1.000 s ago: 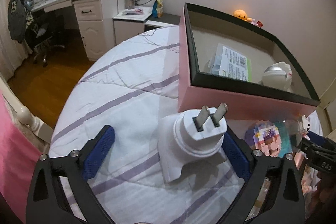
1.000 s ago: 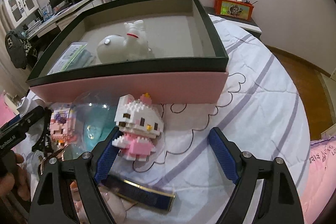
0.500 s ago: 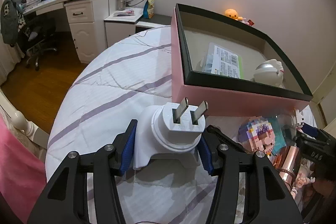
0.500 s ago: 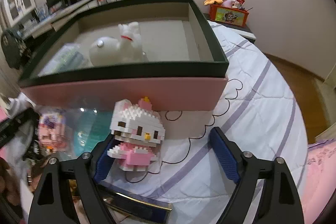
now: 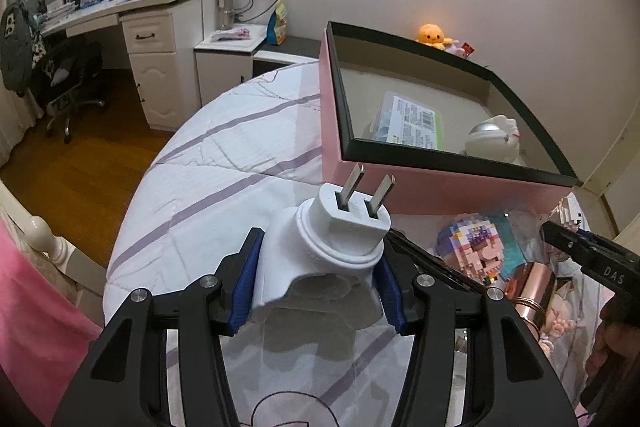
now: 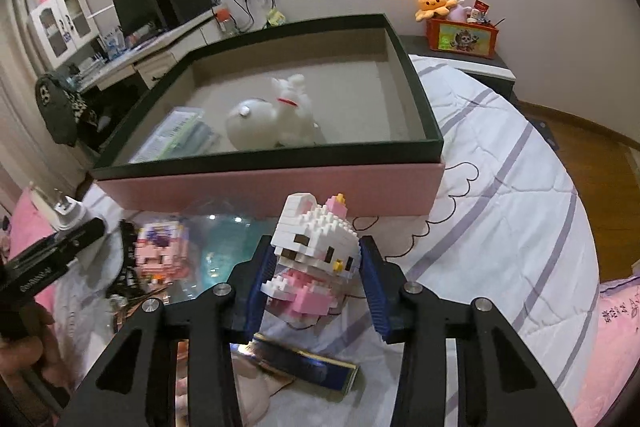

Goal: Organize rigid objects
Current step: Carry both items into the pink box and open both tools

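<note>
My left gripper point(image 5: 318, 277) is shut on a white plug adapter point(image 5: 332, 243), prongs pointing up, held above the bed near the pink box point(image 5: 400, 193). My right gripper point(image 6: 316, 283) is shut on a white and pink brick-built cat figure point(image 6: 310, 259), lifted off the quilt in front of the pink box point(image 6: 280, 187). The box is open, with a dark rim, and holds a white toy point(image 6: 272, 115) and a labelled packet point(image 6: 172, 137).
A pink brick-built figure point(image 6: 160, 255), a teal clear case point(image 6: 228, 251), a copper cup point(image 5: 532, 287) and a dark blue bar point(image 6: 304, 367) lie on the striped quilt point(image 6: 500, 195) before the box. A desk, chair and wooden floor lie beyond the bed.
My left gripper closed on the plug adapter and lifted it. My right gripper closed on the cat figure and raised it off the quilt.
</note>
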